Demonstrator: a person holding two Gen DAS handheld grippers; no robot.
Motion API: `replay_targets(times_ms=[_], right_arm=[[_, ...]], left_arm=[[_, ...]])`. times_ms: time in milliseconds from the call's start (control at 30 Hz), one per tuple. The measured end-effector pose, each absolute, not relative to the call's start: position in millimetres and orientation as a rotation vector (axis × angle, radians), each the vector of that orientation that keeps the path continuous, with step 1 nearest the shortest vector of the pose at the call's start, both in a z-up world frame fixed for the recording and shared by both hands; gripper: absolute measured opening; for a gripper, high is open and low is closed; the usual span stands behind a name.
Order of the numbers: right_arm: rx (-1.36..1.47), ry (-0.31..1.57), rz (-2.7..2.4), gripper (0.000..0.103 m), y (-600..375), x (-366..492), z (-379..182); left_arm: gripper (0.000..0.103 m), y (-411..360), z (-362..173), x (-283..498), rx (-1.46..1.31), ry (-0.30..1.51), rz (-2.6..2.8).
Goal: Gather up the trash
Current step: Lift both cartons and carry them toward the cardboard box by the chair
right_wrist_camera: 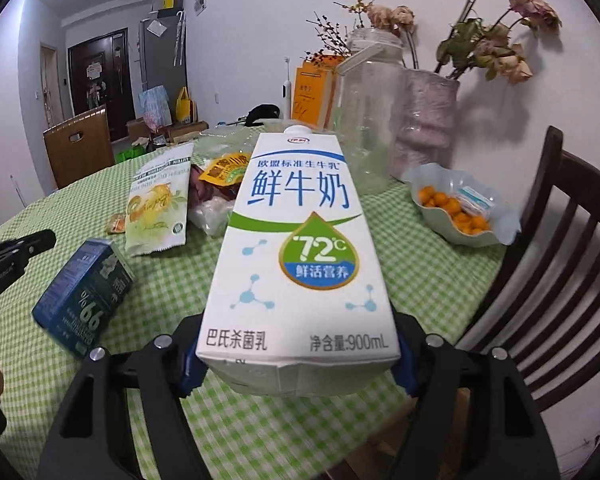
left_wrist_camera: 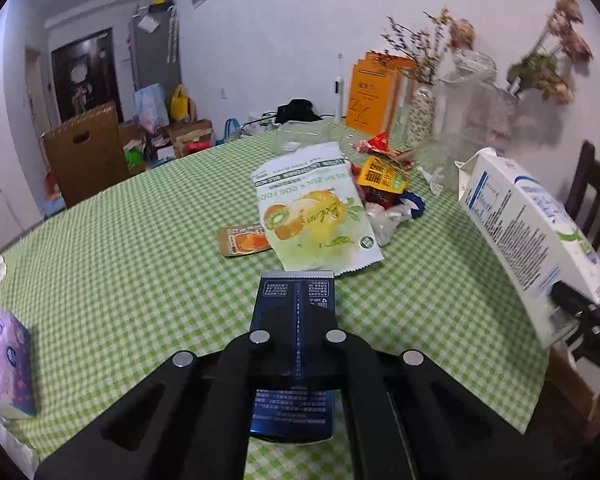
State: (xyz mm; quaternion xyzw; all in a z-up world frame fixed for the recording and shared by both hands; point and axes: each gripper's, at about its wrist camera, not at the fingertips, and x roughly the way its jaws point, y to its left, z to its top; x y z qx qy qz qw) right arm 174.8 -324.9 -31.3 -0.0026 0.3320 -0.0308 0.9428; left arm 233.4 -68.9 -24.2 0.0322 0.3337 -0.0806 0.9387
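Only through our right wrist camera do we see the pale scalloped bowl [right_wrist_camera: 496, 236] by the counter's edge, holding small orange fruits [right_wrist_camera: 440, 202] and a packet, with a dark wooden chair [right_wrist_camera: 560, 264] beside it; only through the left do we see the purple tissue pack [left_wrist_camera: 4, 364] and crumpled paper at the far left edge. Both views show the pile of wrappers, led by the fruit-printed pouch [left_wrist_camera: 316, 220], on the green checked counter [left_wrist_camera: 120, 248], and an empty clear jar [right_wrist_camera: 372, 120] near the vases of dried flowers. Our left tongs [left_wrist_camera: 296, 334] are pinched onto a dark blue carton [left_wrist_camera: 294, 304], lifted off the cloth. Our right tongs [right_wrist_camera: 296, 364] are spread wide, blue pads pressing the white milk carton [right_wrist_camera: 300, 248] by its base, above the counter.
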Motion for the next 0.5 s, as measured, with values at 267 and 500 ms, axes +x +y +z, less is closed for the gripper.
replay_targets(times_ms=[267, 500], right_arm=[[-0.042, 0.717, -0.025, 0.070, -325.2, 149.5, -43.0], [-0.075, 0.796, 0.096, 0.070, -303.3, 146.8, -58.5]], left_arm=[[0.094, -59.1, -52.0, 230.7, 0.083, 0.755, -0.150], [0.094, -52.4, -81.7, 254.7, 0.033, 0.908, -0.275]])
